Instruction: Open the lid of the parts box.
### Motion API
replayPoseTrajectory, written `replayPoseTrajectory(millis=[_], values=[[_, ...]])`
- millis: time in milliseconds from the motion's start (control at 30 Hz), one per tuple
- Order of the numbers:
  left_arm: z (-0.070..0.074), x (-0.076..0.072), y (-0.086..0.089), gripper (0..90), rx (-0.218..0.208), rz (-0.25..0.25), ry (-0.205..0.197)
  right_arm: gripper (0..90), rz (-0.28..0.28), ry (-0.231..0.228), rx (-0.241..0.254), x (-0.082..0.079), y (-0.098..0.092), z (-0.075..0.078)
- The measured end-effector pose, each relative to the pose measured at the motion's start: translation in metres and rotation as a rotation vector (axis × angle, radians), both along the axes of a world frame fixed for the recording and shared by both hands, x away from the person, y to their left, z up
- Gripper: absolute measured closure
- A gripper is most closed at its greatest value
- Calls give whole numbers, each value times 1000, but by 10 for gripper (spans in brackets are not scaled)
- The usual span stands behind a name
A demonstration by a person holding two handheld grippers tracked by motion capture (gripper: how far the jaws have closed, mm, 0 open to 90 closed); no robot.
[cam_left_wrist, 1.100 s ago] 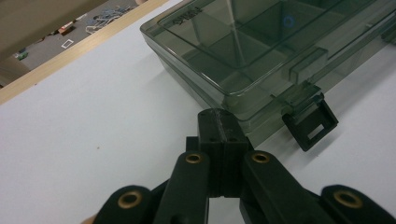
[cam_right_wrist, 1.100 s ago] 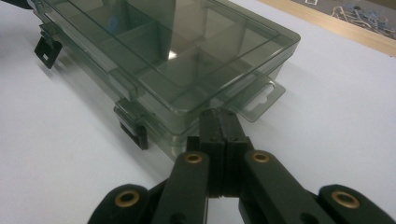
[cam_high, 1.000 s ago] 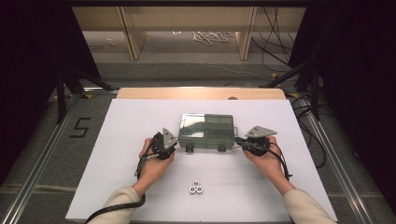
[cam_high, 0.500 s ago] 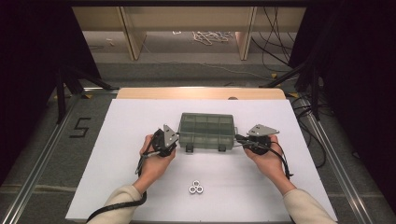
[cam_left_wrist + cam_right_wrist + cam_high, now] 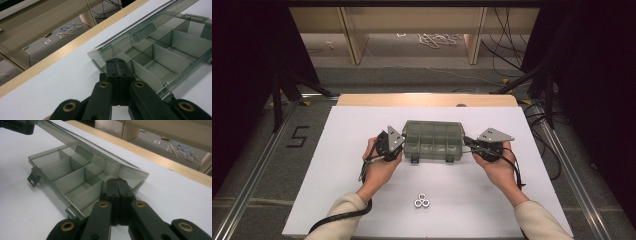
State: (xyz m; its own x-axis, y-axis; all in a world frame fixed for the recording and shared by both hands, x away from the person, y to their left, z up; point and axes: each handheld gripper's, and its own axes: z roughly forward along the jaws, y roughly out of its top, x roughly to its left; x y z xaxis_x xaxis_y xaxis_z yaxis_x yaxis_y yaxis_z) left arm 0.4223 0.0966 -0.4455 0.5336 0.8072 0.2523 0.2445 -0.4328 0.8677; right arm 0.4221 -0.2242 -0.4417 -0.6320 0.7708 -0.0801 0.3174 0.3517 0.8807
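A smoky clear compartment box (image 5: 433, 141) lies mid-table with two latches hanging at its front edge. Its lid (image 5: 140, 30) is tilted up over the empty compartments (image 5: 75, 180). My left gripper (image 5: 398, 145) is at the box's left end, shut, with its joined tips (image 5: 117, 62) tucked under the lid's corner. At the right end my right gripper (image 5: 468, 144) is shut too, its tips (image 5: 117, 181) under the lid's (image 5: 105, 160) edge. Nothing is pinched between either pair of jaws; the lid rests on top of them.
Three small metal nuts (image 5: 422, 201) lie clustered on the white table top (image 5: 337, 190) near the front, between the person's forearms. A wooden strip (image 5: 427, 99) runs along the table's far edge, with floor, cables and shelf legs beyond it.
The lid has swung up from lying flat on the box. My left gripper has risen a little with the lid's left end; the right hand has hardly moved.
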Motion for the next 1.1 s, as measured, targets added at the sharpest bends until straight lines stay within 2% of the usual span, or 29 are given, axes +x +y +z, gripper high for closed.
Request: replayPoseTrajectory(millis=[33, 100, 267, 333, 367, 400, 433, 467, 500, 533, 567, 600, 667, 733, 767, 933, 967, 1033, 1100], values=[[1, 1, 0, 899, -2, -2, 0, 827, -8, -20, -3, 1, 1, 0], [2, 2, -1, 900, -7, 0, -5, 758, -23, -23, -15, 1, 2, 1], [3, 2, -3, 899, -12, 6, -8, 711, -59, -61, -37, 3, 5, 1], [2, 3, -2, 880, -19, -2, -7, 710, -72, -69, -30, 4, 6, 2], [0, 4, -2, 854, -27, -3, 6, 708, -75, -81, -30, 5, 6, 2], [-1, 4, -2, 786, -27, -2, 22, 704, -84, -88, -30, 6, 7, 3], [-2, 4, -2, 786, -29, -3, 32, 704, -84, -88, -30, 6, 7, 3], [-4, 4, -2, 706, -23, 5, 36, 697, -89, -81, -30, 6, 7, 4], [-4, 5, -2, 706, -18, 18, 34, 697, -89, -81, -30, 6, 7, 4], [-5, 5, -2, 629, -16, 27, 28, 690, -88, -85, -30, 6, 6, 4], [-5, 6, -2, 593, -17, 34, 26, 686, -88, -83, -28, 6, 6, 4], [-4, 6, -1, 593, -4, 45, 9, 686, -88, -83, -28, 6, 6, 4], [-3, 7, 0, 499, -14, 56, -11, 671, -93, -85, -23, 7, 6, 4], [-1, 8, 0, 473, -30, 52, -30, 662, -101, -84, -20, 7, 6, 4], [-1, 9, 0, 434, -34, 48, -42, 623, -107, -88, -12, 7, 7, 4], [0, 12, -3, 391, -33, 52, -55, 547, -114, -86, -10, 9, 7, 4], [0, 13, -4, 395, -34, 53, -57, 530, -114, -66, -4, 8, 7, 4], [-1, 15, -6, 425, -45, 47, -54, 506, -120, -89, -11, 10, 8, 3], [-1, 16, -7, 467, -49, 44, -55, 510, -115, -93, -16, 11, 8, 3]])
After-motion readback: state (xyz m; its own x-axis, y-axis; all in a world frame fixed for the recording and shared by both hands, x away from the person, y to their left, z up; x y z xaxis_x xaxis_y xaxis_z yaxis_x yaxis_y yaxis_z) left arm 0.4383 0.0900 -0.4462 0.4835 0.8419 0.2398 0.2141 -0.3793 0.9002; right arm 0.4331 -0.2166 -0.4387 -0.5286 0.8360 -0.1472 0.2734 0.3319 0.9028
